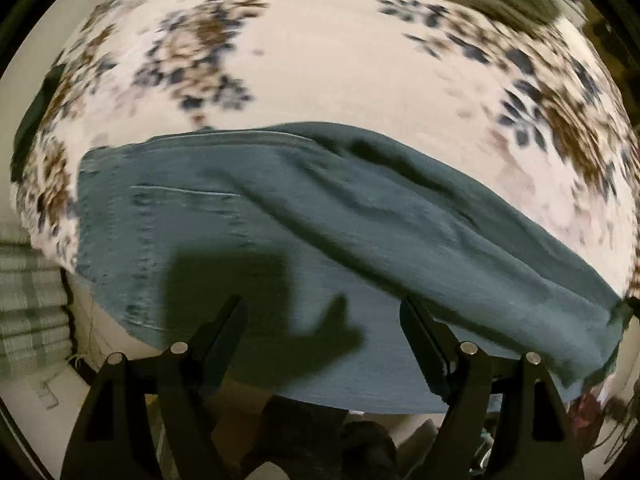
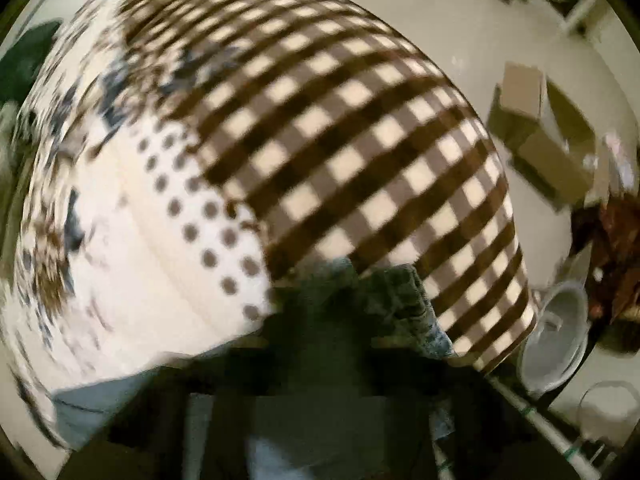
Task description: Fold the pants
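Blue-grey denim pants [image 1: 280, 216] lie across a floral bedsheet [image 1: 328, 68], waistband at the left, one leg folded diagonally over toward the lower right. My left gripper [image 1: 322, 308] is open and empty, hovering over the near edge of the pants; its shadow falls on the denim. In the right wrist view the picture is blurred: a bunched piece of the denim [image 2: 400, 304] sits right at my right gripper [image 2: 340, 344], whose fingers are dark and indistinct. The gripper appears shut on that fabric.
A brown-and-cream checkered cover [image 2: 360, 140] and a dotted strip [image 2: 200, 200] adjoin the floral sheet. On the floor to the right stand cardboard boxes [image 2: 536, 132], a white lidded pot [image 2: 556, 332] and a glass bowl [image 2: 608, 412]. A plaid cloth [image 1: 28, 304] lies left.
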Demonstrator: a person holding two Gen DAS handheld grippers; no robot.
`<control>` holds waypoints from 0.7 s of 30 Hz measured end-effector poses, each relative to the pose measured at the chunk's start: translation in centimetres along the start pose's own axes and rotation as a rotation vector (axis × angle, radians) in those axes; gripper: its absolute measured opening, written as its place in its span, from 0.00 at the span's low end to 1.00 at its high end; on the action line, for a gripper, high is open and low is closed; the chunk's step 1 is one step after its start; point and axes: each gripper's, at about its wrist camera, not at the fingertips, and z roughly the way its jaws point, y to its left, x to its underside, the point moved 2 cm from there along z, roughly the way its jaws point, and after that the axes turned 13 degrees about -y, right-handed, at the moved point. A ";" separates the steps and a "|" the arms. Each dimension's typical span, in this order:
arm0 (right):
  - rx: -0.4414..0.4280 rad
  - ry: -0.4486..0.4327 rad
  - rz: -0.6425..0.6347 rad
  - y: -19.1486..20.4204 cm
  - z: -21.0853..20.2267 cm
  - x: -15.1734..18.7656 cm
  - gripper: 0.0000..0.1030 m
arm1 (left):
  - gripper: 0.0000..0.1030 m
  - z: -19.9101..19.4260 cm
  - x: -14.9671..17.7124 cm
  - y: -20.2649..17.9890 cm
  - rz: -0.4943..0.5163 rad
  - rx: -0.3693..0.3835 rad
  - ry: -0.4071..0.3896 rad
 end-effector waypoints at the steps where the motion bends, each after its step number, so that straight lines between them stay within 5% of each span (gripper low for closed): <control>1: 0.023 -0.033 -0.030 0.3 -0.8 0.2 0.13 | 0.75 -0.1 0.2 -0.6 0.011 0.006 0.000; 10: -0.025 -0.282 0.066 -2.7 -10.1 0.8 0.12 | 0.75 0.5 1.6 -1.7 0.078 0.017 -0.004; 13: -0.030 -0.224 0.081 -2.7 -7.6 0.7 0.18 | 0.75 1.4 1.9 -1.7 0.108 -0.010 -0.012; 14: -0.032 -0.142 0.100 -3.0 -5.4 0.7 0.31 | 0.75 1.7 2.1 -1.6 0.119 -0.018 -0.010; 16: -0.049 -0.077 0.157 -4.4 -3.7 0.7 0.36 | 0.75 2.1 2.2 -1.6 0.120 -0.017 -0.002; 21: -0.063 -0.107 0.357 -9.6 -5.9 3.3 0.37 | 0.75 3.3 3.1 -0.2 0.140 -0.007 0.014</control>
